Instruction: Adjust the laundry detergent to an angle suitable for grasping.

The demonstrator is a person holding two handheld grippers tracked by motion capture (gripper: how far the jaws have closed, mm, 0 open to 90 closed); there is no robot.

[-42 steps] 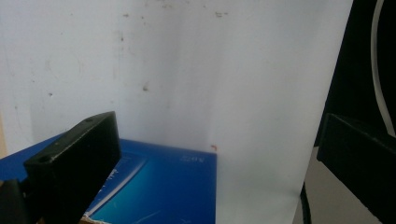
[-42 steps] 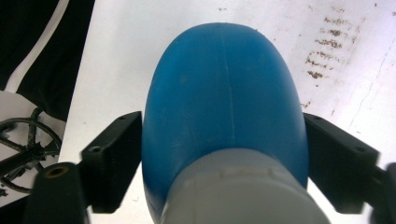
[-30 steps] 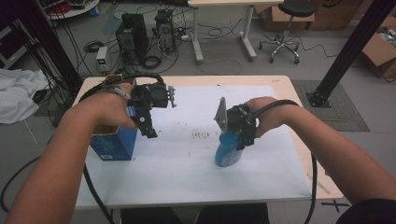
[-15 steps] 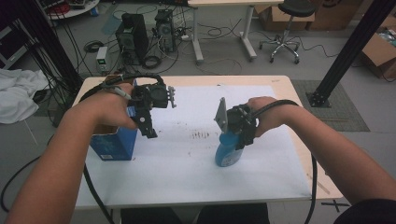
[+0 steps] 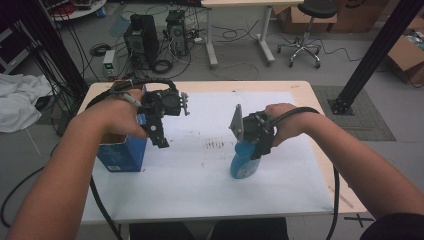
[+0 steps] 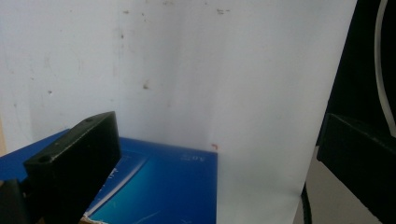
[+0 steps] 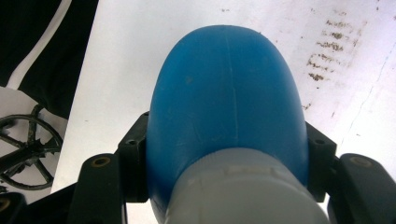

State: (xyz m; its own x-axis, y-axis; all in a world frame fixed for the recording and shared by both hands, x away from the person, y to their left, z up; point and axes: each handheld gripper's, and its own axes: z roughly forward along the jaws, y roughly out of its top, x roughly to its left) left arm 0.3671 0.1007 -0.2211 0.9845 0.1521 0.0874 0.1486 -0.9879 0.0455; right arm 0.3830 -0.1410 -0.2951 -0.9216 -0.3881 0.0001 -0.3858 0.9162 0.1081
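A blue bottle [image 5: 244,162] with a grey cap stands on the white sheet, right of centre. My right gripper [image 5: 256,142] is shut on its upper part; in the right gripper view the bottle [image 7: 226,107] sits clamped between both jaws, grey cap nearest the camera. A blue box [image 5: 122,152] stands at the left of the table. My left gripper [image 5: 159,136] hangs open just right of and above the box, holding nothing. In the left gripper view the box top [image 6: 161,184] lies below the wide-apart jaws.
The white sheet [image 5: 200,175] covers most of the wooden table [image 5: 310,95] and carries a patch of brown marks [image 5: 216,145] at its middle. Cables trail from both grippers off the front edge. Computers, cables and a stool stand on the floor beyond.
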